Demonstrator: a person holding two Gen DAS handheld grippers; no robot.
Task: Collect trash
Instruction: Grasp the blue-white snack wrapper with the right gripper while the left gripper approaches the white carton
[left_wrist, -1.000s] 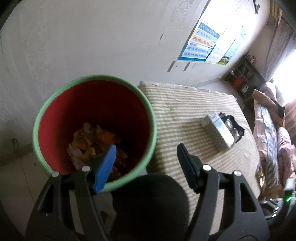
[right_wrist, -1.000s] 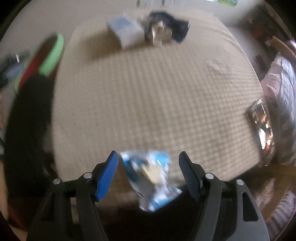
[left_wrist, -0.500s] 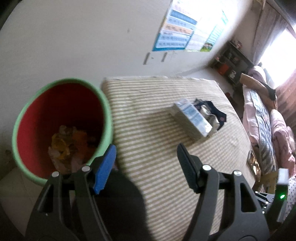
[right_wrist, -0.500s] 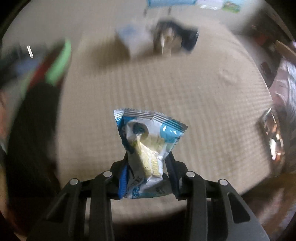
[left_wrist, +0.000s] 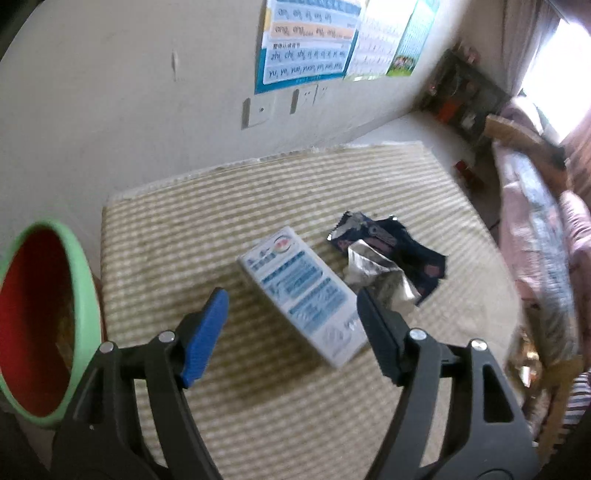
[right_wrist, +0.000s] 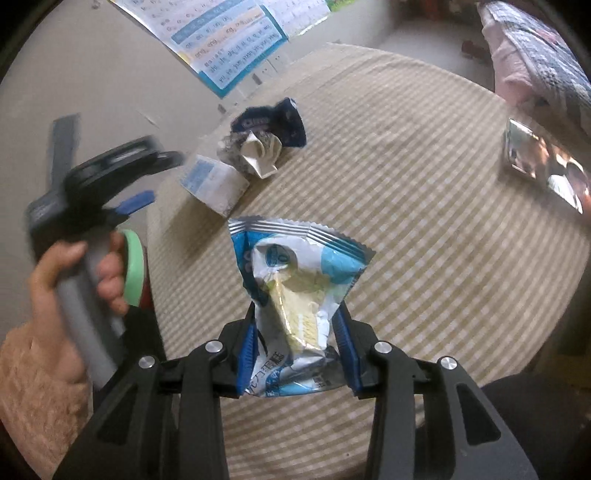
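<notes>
right tongs clenched on blue snack packet, raised above striped table. left tongs released over white box; bin at table's left edge.

Left wrist view looks down and forward, close over the striped beige counter. Right wrist view is higher, facing the same way. Shared: white-blue carton, dark crumpled wrapper, wall poster.

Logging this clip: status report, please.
Right gripper shut on blue snack wrapper. Left gripper open, empty, above white box. Bin at left, path clear.
</notes>
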